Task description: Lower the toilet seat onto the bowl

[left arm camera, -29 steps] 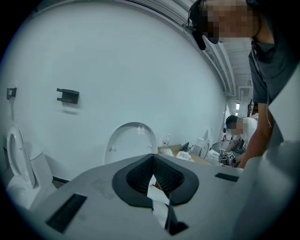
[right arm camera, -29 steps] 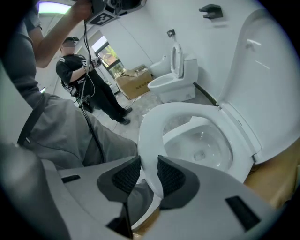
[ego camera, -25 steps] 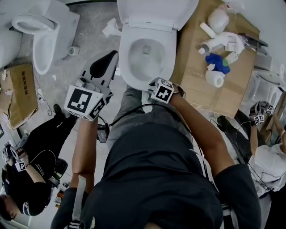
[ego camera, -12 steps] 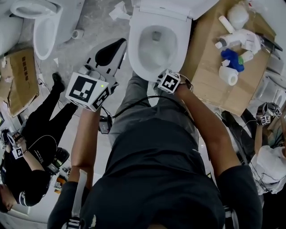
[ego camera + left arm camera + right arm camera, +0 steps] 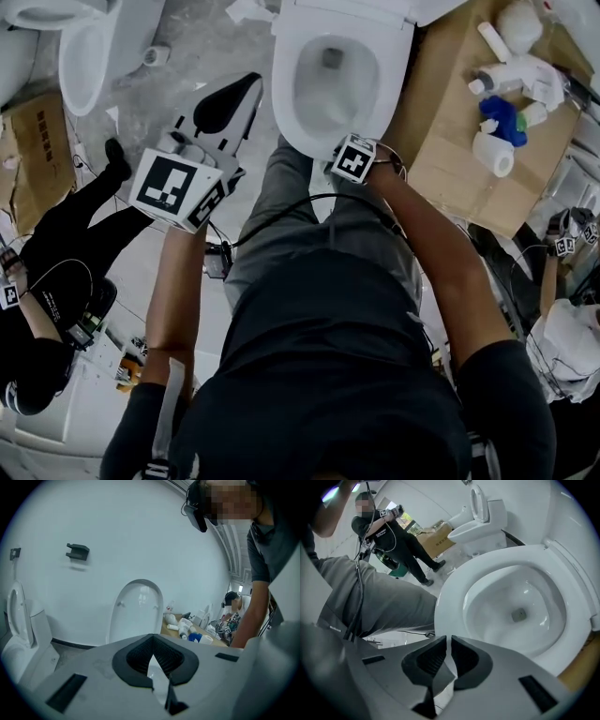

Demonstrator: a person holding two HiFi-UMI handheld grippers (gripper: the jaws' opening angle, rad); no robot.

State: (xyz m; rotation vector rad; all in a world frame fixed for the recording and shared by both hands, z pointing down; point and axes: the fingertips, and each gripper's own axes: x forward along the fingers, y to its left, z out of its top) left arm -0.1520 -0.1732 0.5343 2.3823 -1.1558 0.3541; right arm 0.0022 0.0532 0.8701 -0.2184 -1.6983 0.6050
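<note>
By bowl front | right hand-held gripper closing, empty | seat down

The toilet's raised lid and the second toilet at far left run off the head view's far edge; the items on the cardboard are too small to name.

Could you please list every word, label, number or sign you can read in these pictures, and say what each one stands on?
No text can be read in any view.
Cardboard box: dark print, too blurred to read.
Marker cubes: black-and-white square patterns, no words or numbers.
Bottles: too small to show any legible label.
</note>
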